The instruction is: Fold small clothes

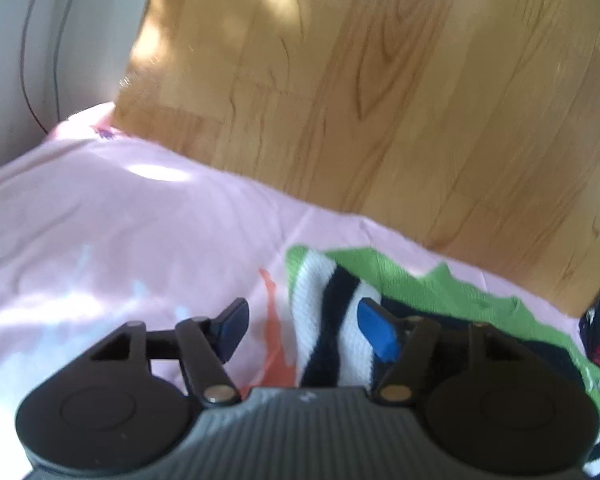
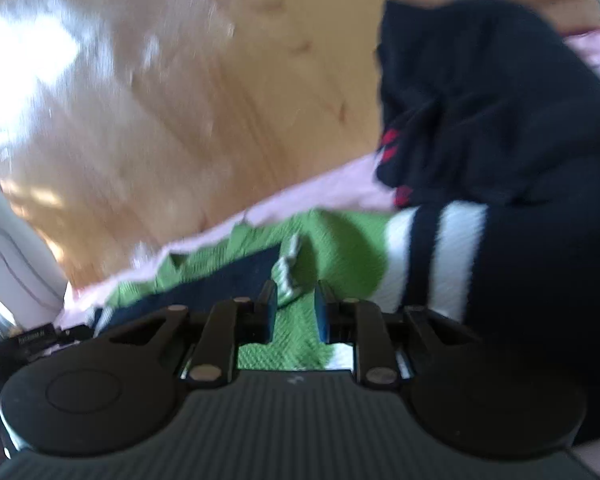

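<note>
Two grippers work a small striped garment (image 1: 332, 312) of green, white and navy knit, lying on a pink sheet (image 1: 100, 220) near the sheet's edge, with wood floor (image 1: 380, 80) beyond.

The left gripper (image 1: 304, 324) stands about half open, nothing clamped; its right pad rests on or just above the garment's white-and-navy stripes, its left pad over bare sheet beside the garment. The right gripper (image 2: 296, 308) shows a narrow gap between its pads, a small fold or tag of green cloth (image 2: 288, 276) just ahead of them; whether the pads pinch it is unclear, and blur hides the contact.

Judged from this, the step is taking hold of the garment's edge for a fold. Doing it well likely means bringing the left pads fully onto the garment's end, off the sheet, so only knit is caught, and taking a single layer with the right before lifting both evenly.

A dark garment (image 2: 480, 100) with red marks lies heaped beside the striped one, touching or overlapping its far end, and may drag along. The sheet itself could be pinched by mistake. Cables (image 1: 40, 40) run along a pale wall beyond the sheet, well clear.
</note>
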`<action>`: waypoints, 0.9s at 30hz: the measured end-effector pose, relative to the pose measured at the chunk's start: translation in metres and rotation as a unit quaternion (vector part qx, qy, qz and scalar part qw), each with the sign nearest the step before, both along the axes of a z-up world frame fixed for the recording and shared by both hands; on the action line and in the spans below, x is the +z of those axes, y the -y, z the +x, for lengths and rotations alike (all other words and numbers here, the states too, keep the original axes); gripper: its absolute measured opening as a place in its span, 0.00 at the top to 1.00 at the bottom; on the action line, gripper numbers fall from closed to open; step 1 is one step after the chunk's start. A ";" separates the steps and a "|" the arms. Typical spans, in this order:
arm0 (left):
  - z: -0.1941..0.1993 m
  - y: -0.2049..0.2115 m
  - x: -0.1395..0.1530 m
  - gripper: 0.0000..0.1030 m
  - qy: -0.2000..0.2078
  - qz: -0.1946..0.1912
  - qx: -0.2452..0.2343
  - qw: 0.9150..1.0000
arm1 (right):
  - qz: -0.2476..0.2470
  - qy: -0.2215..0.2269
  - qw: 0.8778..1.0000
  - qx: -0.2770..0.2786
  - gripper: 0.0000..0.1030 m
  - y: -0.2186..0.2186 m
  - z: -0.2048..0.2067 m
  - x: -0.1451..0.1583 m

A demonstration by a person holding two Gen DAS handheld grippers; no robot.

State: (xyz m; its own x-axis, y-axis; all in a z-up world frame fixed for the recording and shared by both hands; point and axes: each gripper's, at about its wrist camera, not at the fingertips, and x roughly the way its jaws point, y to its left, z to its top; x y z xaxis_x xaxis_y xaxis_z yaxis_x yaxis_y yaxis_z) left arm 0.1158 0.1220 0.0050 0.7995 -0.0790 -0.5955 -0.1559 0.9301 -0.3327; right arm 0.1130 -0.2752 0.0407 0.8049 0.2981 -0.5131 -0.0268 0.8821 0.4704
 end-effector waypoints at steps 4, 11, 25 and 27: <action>-0.007 -0.002 0.014 0.41 0.030 -0.024 -0.010 0.999 | 0.001 0.024 0.999 -0.047 0.74 0.032 -0.035 0.014; -0.017 0.051 0.029 0.27 0.071 -0.006 -0.130 0.989 | 0.041 0.005 0.977 -0.211 0.74 0.127 -0.120 0.021; -0.004 0.089 -0.003 0.28 -0.009 0.067 -0.165 0.984 | 0.142 0.000 0.912 -0.384 0.67 0.214 -0.153 -0.009; -0.005 0.089 -0.002 0.28 -0.009 0.068 -0.165 0.984 | 0.128 0.008 0.912 -0.389 0.69 0.218 -0.141 -0.009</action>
State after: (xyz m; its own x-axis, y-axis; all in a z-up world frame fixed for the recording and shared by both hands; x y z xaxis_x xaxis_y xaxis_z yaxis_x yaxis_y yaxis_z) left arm 0.1106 0.0331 0.0032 0.7330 -0.2505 -0.6324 0.1571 0.9669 -0.2009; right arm -0.0282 -0.4929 0.0318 0.8311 -0.2584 -0.4925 0.5514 0.4981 0.6692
